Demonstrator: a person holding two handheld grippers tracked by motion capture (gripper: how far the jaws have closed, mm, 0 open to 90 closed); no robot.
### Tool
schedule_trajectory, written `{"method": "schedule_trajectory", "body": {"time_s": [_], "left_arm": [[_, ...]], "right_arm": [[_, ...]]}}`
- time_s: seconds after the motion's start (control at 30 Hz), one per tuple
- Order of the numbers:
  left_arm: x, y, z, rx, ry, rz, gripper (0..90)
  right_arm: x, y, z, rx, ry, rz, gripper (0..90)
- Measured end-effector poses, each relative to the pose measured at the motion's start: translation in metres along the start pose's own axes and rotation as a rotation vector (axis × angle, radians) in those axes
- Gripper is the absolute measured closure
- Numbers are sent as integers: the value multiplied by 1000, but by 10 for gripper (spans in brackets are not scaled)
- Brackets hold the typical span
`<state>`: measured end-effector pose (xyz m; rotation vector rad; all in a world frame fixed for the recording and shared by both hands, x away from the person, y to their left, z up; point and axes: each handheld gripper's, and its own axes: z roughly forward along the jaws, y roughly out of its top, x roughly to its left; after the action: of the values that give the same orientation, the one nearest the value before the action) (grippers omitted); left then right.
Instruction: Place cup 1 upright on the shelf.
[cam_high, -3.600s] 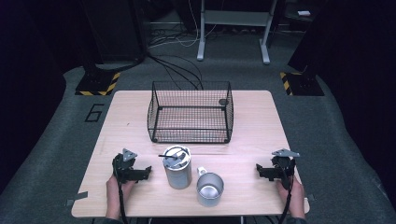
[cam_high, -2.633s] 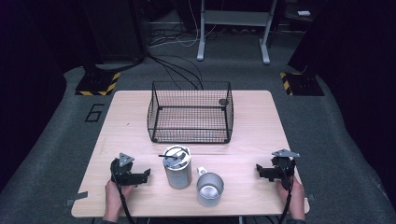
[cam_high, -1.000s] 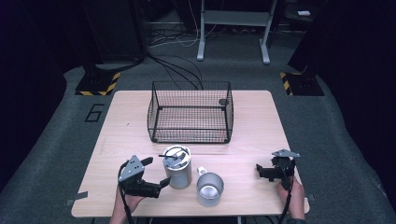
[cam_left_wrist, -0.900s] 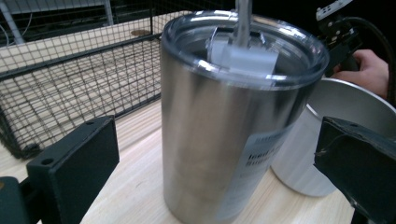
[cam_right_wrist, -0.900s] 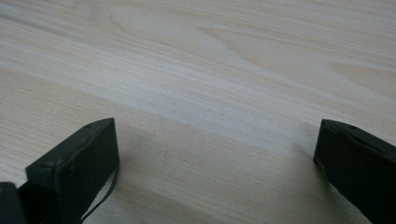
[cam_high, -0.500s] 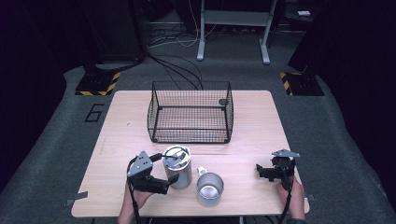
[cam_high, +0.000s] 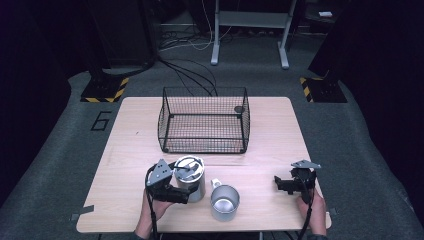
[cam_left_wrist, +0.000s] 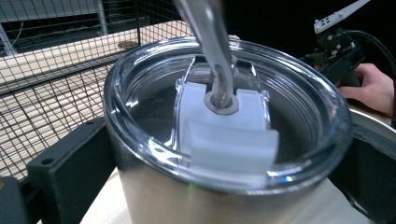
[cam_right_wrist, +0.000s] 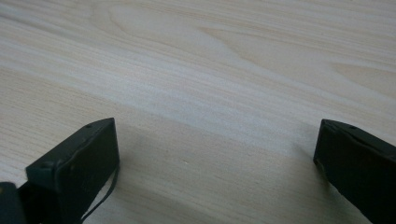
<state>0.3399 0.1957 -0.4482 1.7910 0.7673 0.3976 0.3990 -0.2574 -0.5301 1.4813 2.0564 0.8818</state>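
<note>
From above, the wire basket (cam_high: 204, 120) sits at the far middle of the table (cam_high: 125, 135), and I'll place everything by it. Just on the near side of the basket's front left corner stands a steel tumbler (cam_high: 190, 178) with a clear lid, and an open metal mug (cam_high: 224, 202) sits a little nearer the person and to the tumbler's right, its small handle turned toward the basket. The left gripper (cam_high: 181, 194) is tucked in against the tumbler's near side, low on the body, which reads to me as a grab lined up on the wall of the cup, not its lid. The right gripper (cam_high: 281, 183) rests well off to the near right of the basket, clear of both cups, apparently just parked out of the way.

In the left gripper view the tumbler (cam_left_wrist: 224, 154) stands between the two black jaws, one on either side of its body. The jaws are spread and flank it; I can't tell whether they touch the steel yet, so I'd call them released around it, not clamped. A metal straw (cam_left_wrist: 212, 42) rises through the lid's white slider (cam_left_wrist: 224, 130), a reason to keep the cup upright.

In the right gripper view the jaws stand wide apart over bare wood (cam_right_wrist: 210, 79), holding nothing.
</note>
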Motion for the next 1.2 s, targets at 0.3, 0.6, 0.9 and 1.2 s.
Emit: {"method": "schedule_trajectory", "body": {"time_s": [0.3,0.6,0.9,1.2], "left_arm": [[-1,-2,7,-27,16,-2,9],[-1,-2,7,-24,20,15,21],[-3,-1,5,-27,30,67,37],[-1,-2,2,-35,16,61,38]], "right_arm": [[0,0,0,-2,0,0,0],[0,0,0,-1,2,0,0],[0,0,0,2,0,-2,0],[0,0,-1,5,1,0,0]]}}
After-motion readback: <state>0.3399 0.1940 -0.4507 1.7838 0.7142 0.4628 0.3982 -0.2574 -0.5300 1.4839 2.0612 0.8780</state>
